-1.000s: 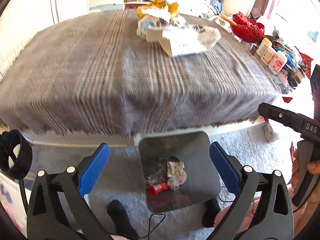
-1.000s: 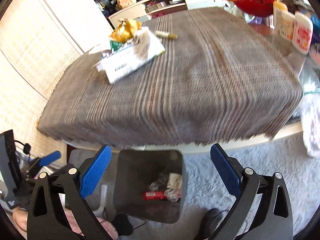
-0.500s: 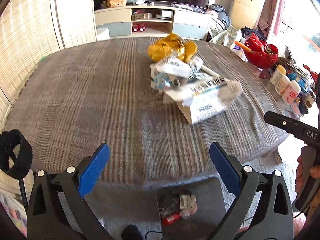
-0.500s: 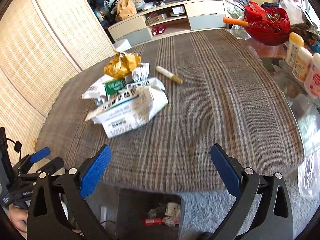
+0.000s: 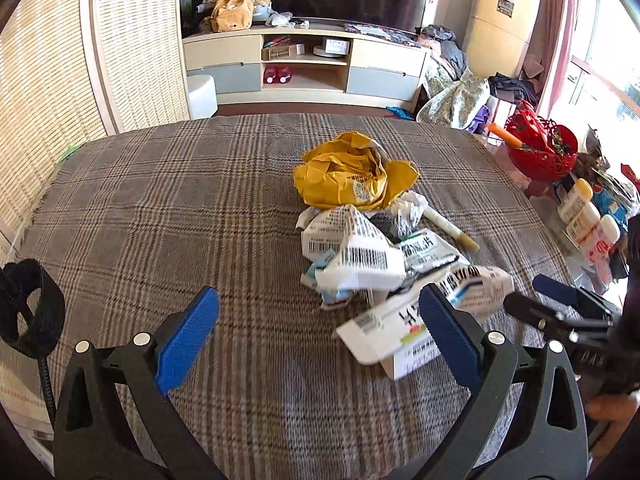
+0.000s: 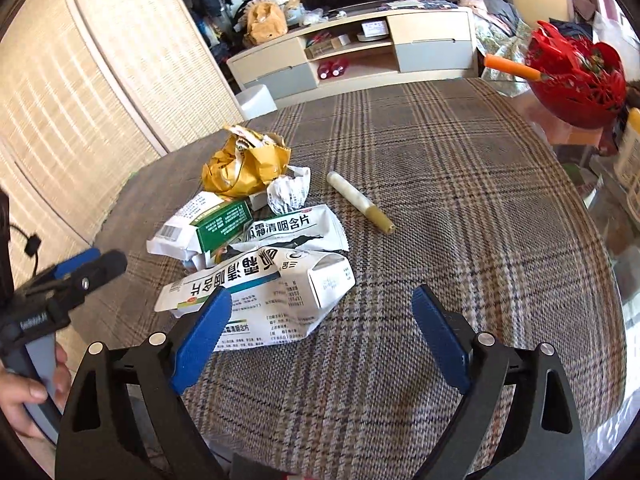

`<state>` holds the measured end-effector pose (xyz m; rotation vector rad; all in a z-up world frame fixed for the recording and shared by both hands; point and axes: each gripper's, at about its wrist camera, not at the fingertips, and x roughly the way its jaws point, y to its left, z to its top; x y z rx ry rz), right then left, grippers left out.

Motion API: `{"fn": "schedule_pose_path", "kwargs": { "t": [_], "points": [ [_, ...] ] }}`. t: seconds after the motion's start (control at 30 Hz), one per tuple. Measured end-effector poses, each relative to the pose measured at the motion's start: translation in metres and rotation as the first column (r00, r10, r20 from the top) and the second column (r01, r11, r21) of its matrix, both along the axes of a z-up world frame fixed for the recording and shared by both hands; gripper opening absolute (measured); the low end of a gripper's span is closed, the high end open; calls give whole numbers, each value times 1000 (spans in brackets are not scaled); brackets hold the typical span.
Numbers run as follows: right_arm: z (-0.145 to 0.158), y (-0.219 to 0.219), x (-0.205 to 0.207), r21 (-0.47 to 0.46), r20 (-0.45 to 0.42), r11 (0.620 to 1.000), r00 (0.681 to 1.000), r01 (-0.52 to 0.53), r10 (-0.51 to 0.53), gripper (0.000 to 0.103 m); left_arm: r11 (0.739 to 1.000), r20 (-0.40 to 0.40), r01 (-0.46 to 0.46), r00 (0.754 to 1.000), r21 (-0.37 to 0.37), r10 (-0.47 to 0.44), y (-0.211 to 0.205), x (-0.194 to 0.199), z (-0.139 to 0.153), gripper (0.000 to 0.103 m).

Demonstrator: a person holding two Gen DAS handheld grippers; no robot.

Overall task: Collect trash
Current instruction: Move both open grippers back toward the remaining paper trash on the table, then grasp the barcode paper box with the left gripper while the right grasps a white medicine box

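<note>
A trash pile lies on the plaid-clothed table [image 5: 160, 216]: a crumpled yellow envelope [image 5: 352, 176] [image 6: 244, 164], a crumpled barcode label [image 5: 352, 248], a flattened white medicine box [image 5: 404, 332] [image 6: 272, 292], a green box [image 6: 222, 222], a white sachet [image 6: 296, 228] and a pale marker pen [image 5: 448, 228] [image 6: 360, 202]. My left gripper [image 5: 318, 300] hovers open just short of the pile, holding nothing. My right gripper [image 6: 320, 300] is wide, its jaws closing, with nothing gripped; its left finger overlaps the white box's edge.
A red basket [image 5: 540, 152] [image 6: 576, 80] and several lotion bottles [image 5: 584, 216] stand off the table's right side. Behind the table are a TV cabinet [image 5: 304, 64] and a white stool [image 5: 202, 94]. A woven screen [image 5: 48, 80] runs along the left.
Both grippers rose and moved forward from above the floor bin to over the table. The bin has dropped out of view and the trash pile is now close.
</note>
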<state>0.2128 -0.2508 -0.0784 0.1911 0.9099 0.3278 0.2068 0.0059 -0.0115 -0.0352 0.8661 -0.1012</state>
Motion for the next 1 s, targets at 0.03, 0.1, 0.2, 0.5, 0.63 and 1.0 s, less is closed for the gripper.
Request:
{"fn": "schedule_pose_path", "kwargs": {
  "t": [0.03,0.1,0.2,0.5,0.63,1.0],
  "points": [
    [-3,2,2,-6,-4,1000,1000,-7,7,92,1000,-3,0,1000,2,0,-1,5,-1,95],
    [-8,7,5,-15,-15,1000,1000,-19,18,91,1000,-13,-3,1000,4,3,-2,17,-5,95],
    [-10,8,9,-19,-15,999,999,-36,36,83,1000,-26,-3,1000,-15,3,-2,30,-10,95],
    [-22,21,18,-46,-20,995,996,-91,91,65,1000,-53,20,998,-3,-21,-21,52,-28,95],
    [-22,20,20,-21,-10,996,996,-86,86,57,1000,-50,27,998,-2,-27,-27,57,-32,85],
    [-19,15,27,-21,12,997,997,-78,78,57,999,-77,42,996,16,-40,-31,61,-45,59]
  ]
}}
